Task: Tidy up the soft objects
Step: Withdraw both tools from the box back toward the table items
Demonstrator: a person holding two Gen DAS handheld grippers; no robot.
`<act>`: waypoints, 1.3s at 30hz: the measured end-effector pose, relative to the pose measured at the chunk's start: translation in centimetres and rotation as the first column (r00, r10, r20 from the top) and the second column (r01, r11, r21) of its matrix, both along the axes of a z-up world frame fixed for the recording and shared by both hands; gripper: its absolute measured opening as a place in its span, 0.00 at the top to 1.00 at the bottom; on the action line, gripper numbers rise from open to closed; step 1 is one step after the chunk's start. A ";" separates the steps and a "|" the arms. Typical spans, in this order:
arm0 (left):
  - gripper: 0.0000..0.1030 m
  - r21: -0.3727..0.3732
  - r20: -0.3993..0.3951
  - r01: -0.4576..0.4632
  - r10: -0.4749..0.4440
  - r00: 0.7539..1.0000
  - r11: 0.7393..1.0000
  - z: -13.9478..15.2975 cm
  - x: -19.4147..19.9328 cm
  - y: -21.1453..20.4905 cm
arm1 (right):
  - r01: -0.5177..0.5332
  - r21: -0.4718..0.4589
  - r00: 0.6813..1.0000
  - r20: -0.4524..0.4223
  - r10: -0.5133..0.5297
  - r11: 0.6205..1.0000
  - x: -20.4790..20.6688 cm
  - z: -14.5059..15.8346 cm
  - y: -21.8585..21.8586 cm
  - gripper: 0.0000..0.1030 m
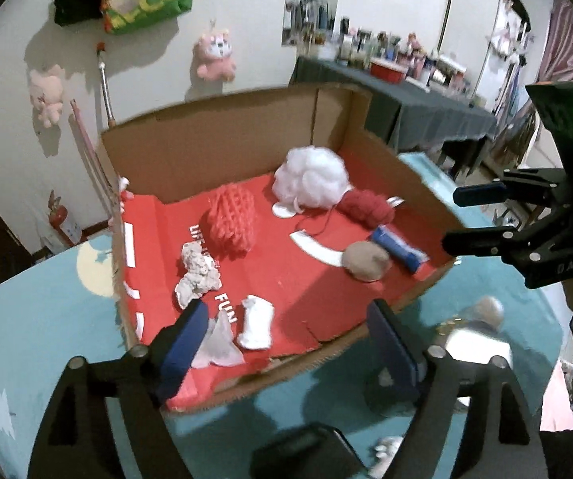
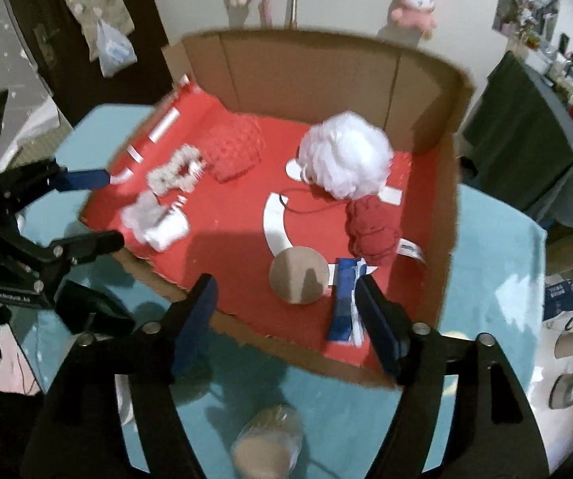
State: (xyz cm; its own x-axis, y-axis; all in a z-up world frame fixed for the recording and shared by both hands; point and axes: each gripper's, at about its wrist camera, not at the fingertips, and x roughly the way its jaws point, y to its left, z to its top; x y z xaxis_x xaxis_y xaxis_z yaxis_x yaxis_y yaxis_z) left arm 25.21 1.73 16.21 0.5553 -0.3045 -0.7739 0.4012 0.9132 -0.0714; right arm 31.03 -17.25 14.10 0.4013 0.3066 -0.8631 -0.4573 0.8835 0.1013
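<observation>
Left gripper (image 1: 286, 343) fingers spread, empty, bottom of frame; right gripper (image 2: 286, 319) fingers also released, nothing between them. Beyond them, the cardboard box (image 2: 310, 64) on the teal tabletop (image 2: 494, 279) already holds most soft objects: white puff (image 2: 346, 155), red yarn (image 2: 374, 231), tan pad (image 2: 297, 275), white cloth (image 1: 255, 321). One bagged item (image 2: 268, 443) (blurry) left outside.

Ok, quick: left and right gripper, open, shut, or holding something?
Left gripper: open, holding nothing, above the cardboard box.
Right gripper: open, holding nothing.
</observation>
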 end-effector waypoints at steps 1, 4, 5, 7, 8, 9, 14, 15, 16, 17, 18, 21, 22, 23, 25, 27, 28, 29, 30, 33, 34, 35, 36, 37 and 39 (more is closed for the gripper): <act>0.15 -0.014 0.012 -0.001 0.001 1.000 1.000 0.5 -0.8 0.0 | 0.004 0.007 1.000 0.018 -0.004 1.000 -0.8 0.8 -0.1 0.29; 0.10 -0.060 0.043 -0.010 0.012 0.999 0.998 1.6 -3.1 0.2 | 0.009 0.015 0.997 0.080 -0.011 1.000 -3.2 2.7 -0.2 0.29; 0.08 -0.064 0.054 -0.011 0.015 0.998 0.998 2.0 -3.7 0.1 | 0.012 0.019 0.996 0.094 -0.014 1.000 -3.8 3.3 -0.2 0.28; 0.07 -0.073 0.091 -0.018 0.024 0.996 0.997 2.8 -5.4 0.0 | 0.017 0.041 0.992 0.123 -0.022 0.999 -5.5 4.2 -0.6 0.25; 0.06 -0.078 0.115 -0.018 0.026 0.993 0.997 3.3 -6.6 -0.1 | 0.021 0.051 0.990 0.136 -0.028 0.998 -6.3 4.6 -0.6 0.25; 0.04 -0.081 0.131 -0.019 0.029 0.991 0.997 3.6 -7.3 -0.2 | 0.023 0.062 0.988 0.149 -0.033 0.998 -7.2 5.0 -0.8 0.25; 0.00 -0.097 0.232 -0.042 0.064 0.971 0.994 4.7 -11.6 -0.5 | 0.039 0.093 0.971 0.233 -0.060 0.995 -11.8 6.5 -1.4 0.18; 0.00 -0.097 0.246 -0.048 0.070 0.967 0.994 4.8 -12.3 -0.5 | 0.042 0.102 0.964 0.258 -0.068 0.994 -13.0 6.8 -1.6 0.18; 0.00 -0.098 0.262 -0.053 0.077 0.962 0.994 4.9 -13.0 -0.6 | 0.044 0.108 0.961 0.268 -0.072 0.993 -13.5 6.9 -1.7 0.18; 0.00 -0.100 0.278 -0.056 0.082 0.957 0.993 5.1 -13.7 -0.6 | 0.046 0.116 0.958 0.276 -0.076 0.992 -14.3 7.1 -1.9 0.18; 0.00 -0.105 0.296 -0.063 0.092 0.951 0.993 5.1 -14.6 -0.7 | 0.047 0.125 0.954 0.290 -0.081 0.991 -15.4 7.3 -2.1 0.18; 0.00 -0.121 0.330 -0.088 0.124 0.936 0.989 5.0 -16.5 -0.6 | 0.051 0.132 0.938 0.333 -0.093 0.990 -17.9 7.6 -2.4 0.17; 0.00 -0.128 0.336 -0.088 0.127 0.933 0.988 5.0 -17.1 -0.6 | 0.057 0.130 0.934 0.343 -0.098 0.990 -18.6 7.6 -2.5 0.17; 0.00 -0.133 0.341 -0.089 0.130 0.931 0.987 4.9 -17.6 -0.6 | 0.062 0.129 0.930 0.353 -0.104 0.990 -19.2 7.5 -2.6 0.17; 0.00 -0.143 0.360 -0.102 0.147 0.921 0.984 4.7 -18.8 -0.5 | 0.074 0.132 0.918 0.378 -0.119 0.989 -20.8 7.4 -2.8 0.16; 0.00 -0.143 0.387 -0.110 0.158 0.908 0.984 4.5 -19.8 -0.5 | 0.087 0.126 0.908 0.398 -0.131 0.988 -22.0 7.1 -2.9 0.15; 0.00 -0.149 0.395 -0.116 0.167 0.903 0.982 4.3 -20.4 -0.5 | 0.089 0.127 0.903 0.408 -0.134 0.988 -22.6 6.9 -3.0 0.14; 0.00 -0.154 0.398 -0.121 0.173 0.901 0.981 4.1 -20.6 -0.6 | 0.092 0.130 0.899 0.416 -0.138 0.987 -23.3 6.7 -3.0 0.14; 0.00 -0.163 0.404 -0.126 0.182 0.896 0.979 3.8 -21.1 -0.5 | 0.099 0.134 0.894 0.423 -0.147 0.986 -23.7 6.5 -3.0 0.14; 0.00 -0.168 0.402 -0.137 0.194 0.895 0.976 2.6 -22.0 -0.6 | 0.133 0.137 0.874 0.451 -0.181 0.982 -25.0 5.5 -3.2 0.13; 0.00 -0.168 0.400 -0.143 0.200 0.895 0.975 2.1 -22.3 -0.6 | 0.148 0.142 0.868 0.455 -0.197 0.979 -25.4 5.0 -3.3 0.13; 0.00 -0.167 0.399 -0.149 0.205 0.894 0.975 1.7 -22.6 -0.7 | 0.162 0.145 0.864 0.456 -0.211 0.976 -25.6 4.5 -3.3 0.13; 0.00 -0.165 0.396 -0.157 0.211 0.893 0.974 1.1 -22.7 -0.8 | 0.171 0.146 0.862 0.456 -0.220 0.974 -25.9 4.1 -3.4 0.13; 0.00 -0.164 0.394 -0.162 0.215 0.894 0.973 0.5 -22.8 -0.8 | 0.182 0.150 0.859 0.456 -0.232 0.972 -26.2 3.6 -3.4 0.13; 0.00 -0.166 0.383 -0.175 0.227 0.895 0.970 -0.6 -23.1 -0.9 | 0.201 0.160 0.855 0.452 -0.253 0.966 -26.5 2.5 -3.5 0.13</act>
State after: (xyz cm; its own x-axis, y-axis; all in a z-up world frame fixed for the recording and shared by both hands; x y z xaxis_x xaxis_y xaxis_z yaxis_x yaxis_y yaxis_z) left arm 2.15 0.87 15.60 0.8673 -0.2322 -0.4402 0.2283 0.9716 -0.0627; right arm 4.52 -20.76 16.62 0.8172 0.2343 -0.5266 -0.2614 0.9649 0.0237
